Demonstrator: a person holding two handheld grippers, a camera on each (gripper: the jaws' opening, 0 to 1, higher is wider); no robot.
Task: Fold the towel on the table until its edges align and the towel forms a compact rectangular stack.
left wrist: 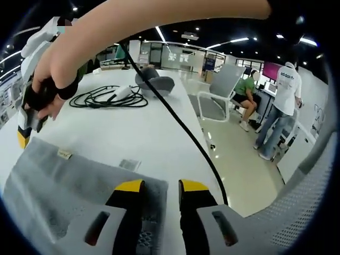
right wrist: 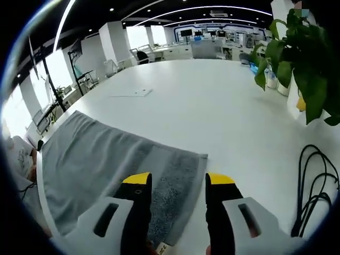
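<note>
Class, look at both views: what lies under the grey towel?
The towel lies flat on the white table; bare tabletop shows around its edges. Whatever is beneath the cloth itself is covered and cannot be seen.

Grey towel (right wrist: 106,164) lies seemingly flat on table.

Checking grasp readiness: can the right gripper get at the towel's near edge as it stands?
Probably yes. The right gripper is open, and the grey towel lies flat on the white table with its edge between the jaws; nothing blocks the way.
</note>
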